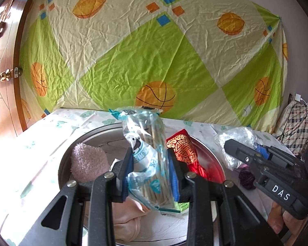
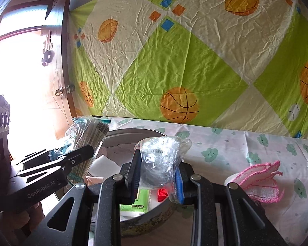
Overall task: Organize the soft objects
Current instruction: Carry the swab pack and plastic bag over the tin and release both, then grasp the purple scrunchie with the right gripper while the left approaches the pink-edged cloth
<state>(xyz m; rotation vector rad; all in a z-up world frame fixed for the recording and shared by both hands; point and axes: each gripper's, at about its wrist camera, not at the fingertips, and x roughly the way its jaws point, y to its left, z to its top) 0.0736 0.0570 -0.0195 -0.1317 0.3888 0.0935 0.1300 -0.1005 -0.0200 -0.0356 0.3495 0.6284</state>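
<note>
Left hand-held gripper [image 1: 148, 170]: clenched on a pack [image 1: 147, 143] of thin sticks in clear printed film, held upright above the basin [image 1: 207, 149]. Pads pinch it low on the body. The bundle inside looks stiff along its length, but the film is slick and crinkly, so it may slide. A hold across the bundle's middle looks safer than one on the loose sealed ends.

Right hand-held gripper [image 2: 157, 174]: clenched on a crumpled clear bag [image 2: 160, 155], held over the basin's near rim. It looks very light, limp and slippery; the contents are unclear.

In the basin: 1 pink fluffy piece [image 1: 88, 162], 1 red-and-gold pouch [image 1: 182, 149], peach cloth [image 1: 129, 215]. All look soft; pinch their bulk.

On the bench [image 2: 236, 143]: 1 pink-edged knit [image 2: 262, 182], floppy, lying apart from the basin.
</note>
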